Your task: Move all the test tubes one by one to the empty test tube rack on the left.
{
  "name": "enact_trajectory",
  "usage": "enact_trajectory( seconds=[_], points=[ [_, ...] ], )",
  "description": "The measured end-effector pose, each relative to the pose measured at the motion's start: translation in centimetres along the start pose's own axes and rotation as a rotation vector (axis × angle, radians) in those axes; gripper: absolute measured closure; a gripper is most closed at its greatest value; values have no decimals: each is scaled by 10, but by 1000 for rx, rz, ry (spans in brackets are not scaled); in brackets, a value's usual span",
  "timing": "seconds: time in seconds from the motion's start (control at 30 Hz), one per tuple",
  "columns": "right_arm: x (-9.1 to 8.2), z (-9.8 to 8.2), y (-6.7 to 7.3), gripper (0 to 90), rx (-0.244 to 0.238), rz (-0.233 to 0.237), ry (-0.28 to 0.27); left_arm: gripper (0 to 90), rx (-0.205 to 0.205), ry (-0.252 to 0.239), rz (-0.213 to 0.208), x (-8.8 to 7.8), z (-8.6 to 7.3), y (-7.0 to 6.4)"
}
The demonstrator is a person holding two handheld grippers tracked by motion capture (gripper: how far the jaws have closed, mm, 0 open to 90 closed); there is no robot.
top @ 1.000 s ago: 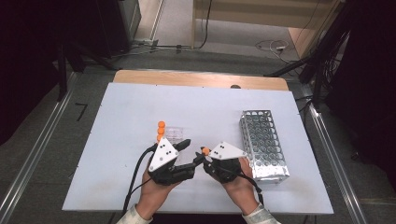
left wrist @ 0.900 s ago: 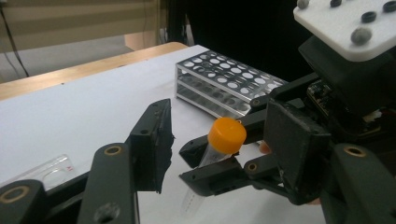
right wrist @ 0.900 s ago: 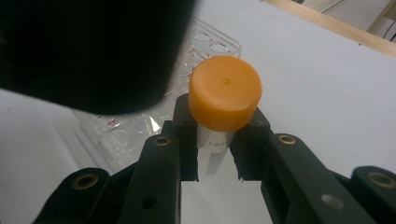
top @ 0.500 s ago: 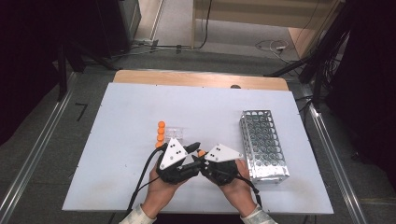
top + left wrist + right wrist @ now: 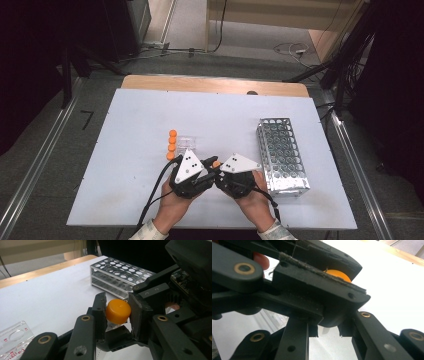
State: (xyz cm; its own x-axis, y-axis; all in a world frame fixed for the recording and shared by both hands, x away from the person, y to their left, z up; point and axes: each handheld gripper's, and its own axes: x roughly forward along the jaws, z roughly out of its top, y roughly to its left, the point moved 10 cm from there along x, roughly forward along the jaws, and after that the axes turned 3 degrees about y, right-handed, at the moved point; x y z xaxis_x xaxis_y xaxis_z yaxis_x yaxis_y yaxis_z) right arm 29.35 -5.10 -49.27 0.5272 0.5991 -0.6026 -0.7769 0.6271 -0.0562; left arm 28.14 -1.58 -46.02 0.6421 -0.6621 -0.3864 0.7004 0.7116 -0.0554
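An orange-capped tube is held between both grippers near the table's front edge. In the left gripper view my left gripper [image 5: 117,305] is shut on the orange cap [image 5: 118,313], a pad pressed on each side. In the right gripper view my right gripper [image 5: 327,332] grips a pale tube body [image 5: 325,329] below the cap [image 5: 339,275], with the left gripper's jaw crossing in front. In the high view the left gripper [image 5: 208,171] and right gripper [image 5: 218,174] meet tip to tip under the cap [image 5: 216,163].
A clear plastic holder [image 5: 186,143] with several orange-capped tubes [image 5: 172,145] lies just beyond the left gripper; its corner [image 5: 15,337] is close by. A metal tube rack [image 5: 282,155] stands to the right, also in the left gripper view [image 5: 120,272].
The left gripper has moved right, up to the right gripper, and shut on the orange cap. The right gripper has stayed almost still with the tube.
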Motion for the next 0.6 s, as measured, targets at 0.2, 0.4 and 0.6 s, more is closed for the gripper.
enact_trajectory(
  seconds=[0.2,0.4,0.6],
  points=[
    [0,0,2,563,-8,14,2,697,6,-12,5,-2,2,1],
    [3,0,2,333,15,31,-1,697,1,-26,8,-5,5,3],
    [1,3,-4,244,51,13,-28,697,-7,-48,16,-10,9,6]
  ],
)
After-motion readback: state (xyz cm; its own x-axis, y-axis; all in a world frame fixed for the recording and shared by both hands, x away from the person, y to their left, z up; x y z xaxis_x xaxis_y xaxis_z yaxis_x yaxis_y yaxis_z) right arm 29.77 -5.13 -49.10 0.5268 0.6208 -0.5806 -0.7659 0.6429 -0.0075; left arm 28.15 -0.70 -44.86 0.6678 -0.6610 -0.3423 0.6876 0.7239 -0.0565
